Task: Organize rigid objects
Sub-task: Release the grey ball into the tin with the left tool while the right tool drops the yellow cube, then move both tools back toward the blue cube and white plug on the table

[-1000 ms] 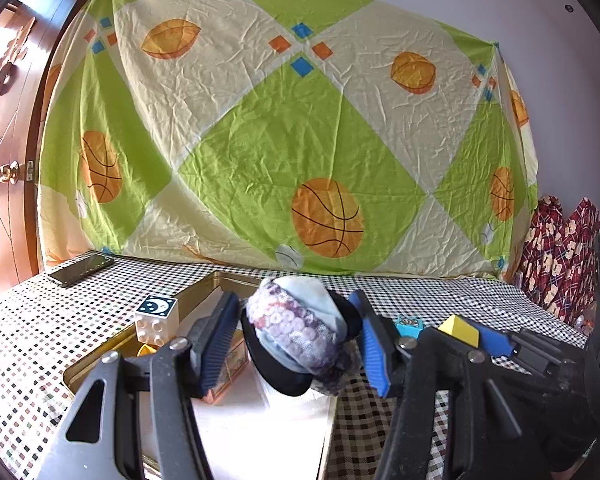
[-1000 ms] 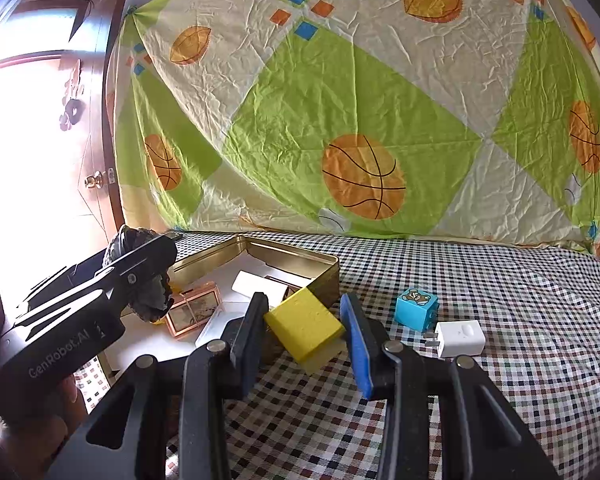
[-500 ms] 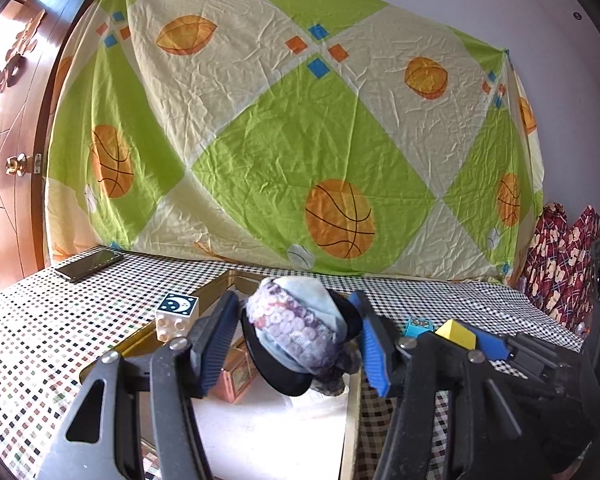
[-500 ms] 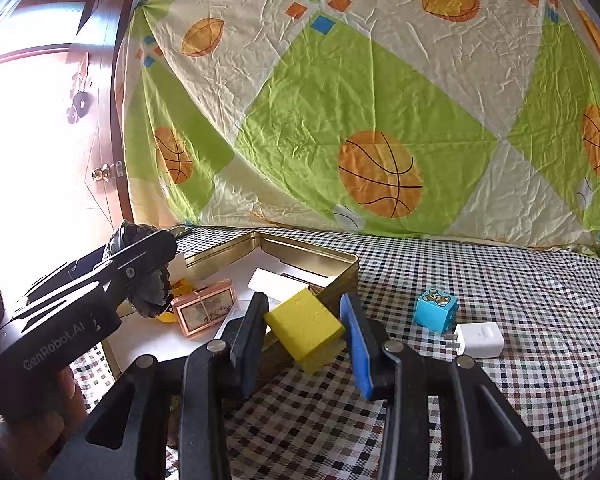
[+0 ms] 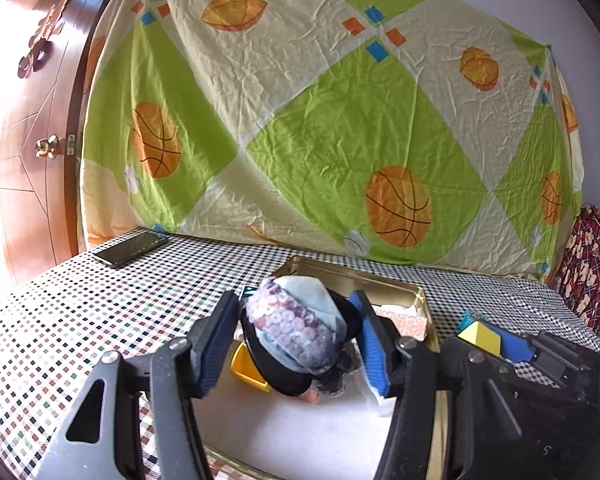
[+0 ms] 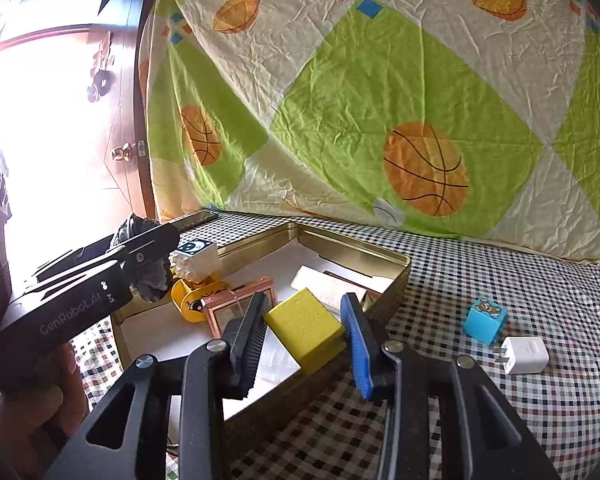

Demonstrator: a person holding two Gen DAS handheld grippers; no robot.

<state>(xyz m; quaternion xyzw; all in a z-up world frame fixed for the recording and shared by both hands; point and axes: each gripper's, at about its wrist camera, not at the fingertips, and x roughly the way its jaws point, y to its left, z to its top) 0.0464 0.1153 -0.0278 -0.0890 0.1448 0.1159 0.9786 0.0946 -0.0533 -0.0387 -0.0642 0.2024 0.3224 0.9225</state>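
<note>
Landmark: gold tin (image 6: 384,258), lying open on the checked table (image 6: 520,408).

Already in the tin: white brick with a moon face (image 6: 196,256) at the far left corner; yellow piece (image 6: 192,300) just in front of it; copper-framed box (image 6: 240,308) beside that; a pale flat card (image 6: 320,284) toward the far wall.

Left claw (image 5: 296,336): clamped on a sequined, blue-and-black bundle (image 5: 300,324), hanging over the tin's white floor, not yet set down.

Right claw (image 6: 304,332): clamped on a yellow block (image 6: 306,328), poised above the tin's near right wall, tilted, not yet lowered inside.

Still outside the tin: blue cube with a bear picture (image 6: 486,320) and white plug adapter (image 6: 526,354), side by side on the table well to the right of the tin; dark phone (image 5: 130,248) on the table far to the left of the tin, probably not part of the sorting.

Progress, as a judgement: roughly midway; several pieces stowed, two in the air over the tin, at least two left to fetch.

Next need: lowering and release of both loads on free floor, clear of the copper-framed box.
</note>
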